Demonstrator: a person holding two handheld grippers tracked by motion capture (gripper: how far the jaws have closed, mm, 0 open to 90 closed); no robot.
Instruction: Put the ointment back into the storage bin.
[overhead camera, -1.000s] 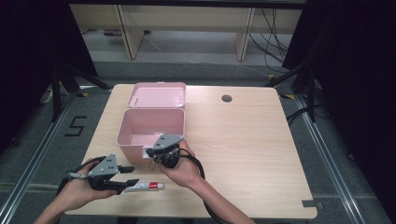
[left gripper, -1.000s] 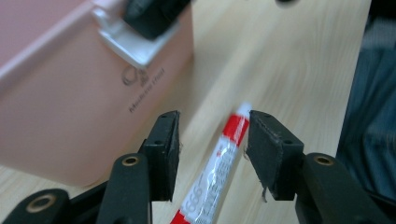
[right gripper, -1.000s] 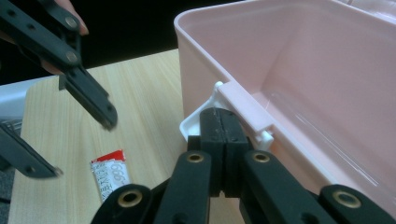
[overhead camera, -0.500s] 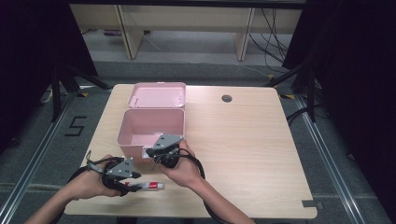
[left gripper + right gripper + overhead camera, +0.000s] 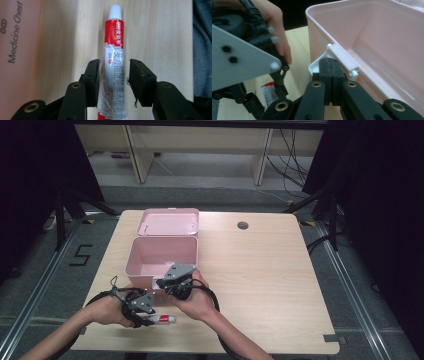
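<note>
One tube [image 5: 113, 62] lay on the worktop [image 5: 260, 270] near its front edge, between the jaws of the left gripper [image 5: 113, 82], which had just been closing, pads not yet pressing. The right gripper [image 5: 331, 67], jaws together, touched the latch [image 5: 343, 58] of one pink box [image 5: 165, 257]. Beyond lay one lid [image 5: 169, 222].

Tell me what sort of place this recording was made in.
Probably a lab or recording studio, not a home: a lone wooden table ringed by black curtains, metal floor rails, a taped "5" on the grey floor and loose cables behind.
</note>
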